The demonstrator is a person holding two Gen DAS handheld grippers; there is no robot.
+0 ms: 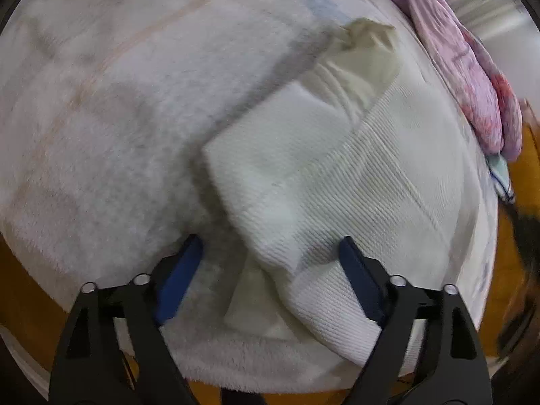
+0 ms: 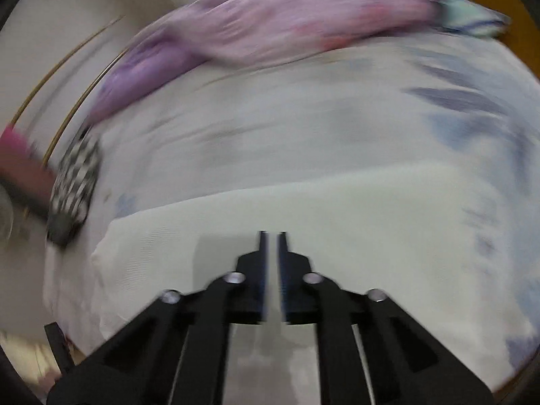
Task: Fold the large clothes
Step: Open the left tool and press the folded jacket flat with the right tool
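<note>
A white ribbed-knit garment lies partly folded on a fluffy white blanket; a sleeve runs toward the far right with a cream cuff. My left gripper is open, its blue-padded fingers astride the garment's near folded edge, holding nothing. In the right wrist view the same white garment spreads under my right gripper, whose jaws stand nearly closed with a thin gap and nothing visibly between them. This view is motion-blurred.
A pink and purple cloth is heaped along the far edge, also in the right wrist view. A black-and-white checked item lies at the left. A pale blue-patterned sheet covers the surface. Orange floor shows beyond the edge.
</note>
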